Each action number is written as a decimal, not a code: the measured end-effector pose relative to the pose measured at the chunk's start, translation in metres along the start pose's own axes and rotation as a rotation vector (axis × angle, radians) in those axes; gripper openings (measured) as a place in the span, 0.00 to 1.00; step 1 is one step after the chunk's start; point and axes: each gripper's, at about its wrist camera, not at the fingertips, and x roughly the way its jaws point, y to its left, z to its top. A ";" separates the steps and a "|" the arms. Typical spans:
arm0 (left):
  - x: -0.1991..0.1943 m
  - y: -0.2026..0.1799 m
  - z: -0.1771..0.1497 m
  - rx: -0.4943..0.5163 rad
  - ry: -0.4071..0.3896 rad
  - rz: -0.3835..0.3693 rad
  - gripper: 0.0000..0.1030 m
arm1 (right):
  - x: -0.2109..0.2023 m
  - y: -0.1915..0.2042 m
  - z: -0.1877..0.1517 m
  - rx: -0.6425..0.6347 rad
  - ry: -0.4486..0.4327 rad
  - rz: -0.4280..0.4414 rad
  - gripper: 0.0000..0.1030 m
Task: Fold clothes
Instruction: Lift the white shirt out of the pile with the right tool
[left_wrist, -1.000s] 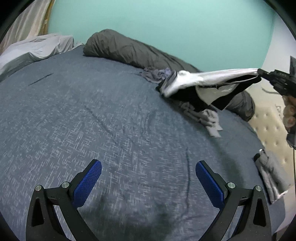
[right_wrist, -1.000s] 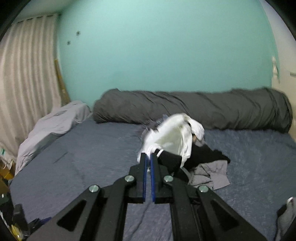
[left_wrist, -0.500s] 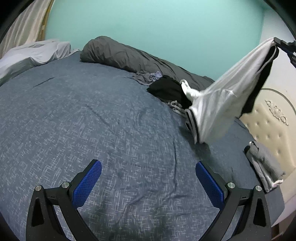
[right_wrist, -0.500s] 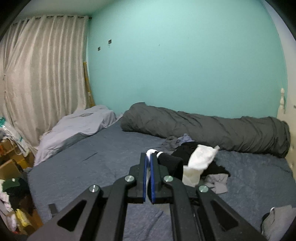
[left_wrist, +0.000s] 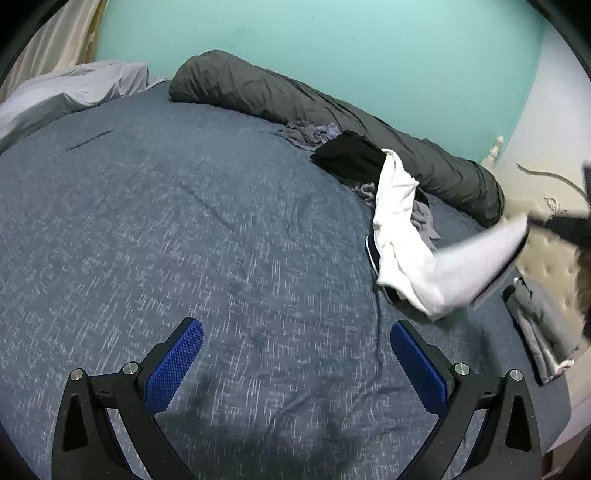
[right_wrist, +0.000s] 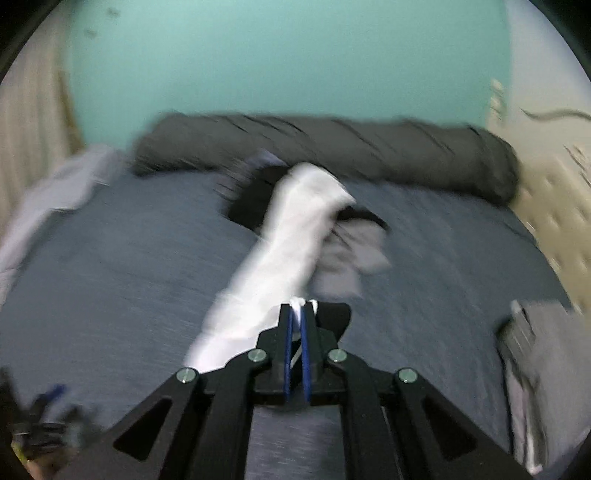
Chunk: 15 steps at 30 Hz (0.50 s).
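Laying out white garment on bed | right gripper clamped on its edge, cloth trailing back to clothes pile | left gripper spread wide, empty | advice: pin opposite corner, tension flat before folding.

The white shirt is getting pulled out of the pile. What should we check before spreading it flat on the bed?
1. Right gripper shut on the white shirt: ok.
2. Left gripper open and holding nothing, ready to take another edge: ok.
3. Shirt clear of the black garment in the pile: not ok, its far end lies against it.
4. Bare stretch of bed in front of the left gripper for spreading: ok.
5. Which part of the shirt is pinched, collar, hem or sleeve: cannot tell, the picture is blurred.
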 end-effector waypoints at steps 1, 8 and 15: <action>0.001 0.000 0.002 0.002 -0.004 0.000 1.00 | 0.012 -0.010 -0.006 0.026 0.029 -0.040 0.04; 0.018 -0.009 0.011 0.027 0.010 0.006 1.00 | 0.039 -0.048 -0.040 0.090 0.066 -0.249 0.60; 0.029 -0.012 0.010 0.053 0.018 0.035 1.00 | 0.067 0.014 -0.066 -0.049 0.117 0.036 0.60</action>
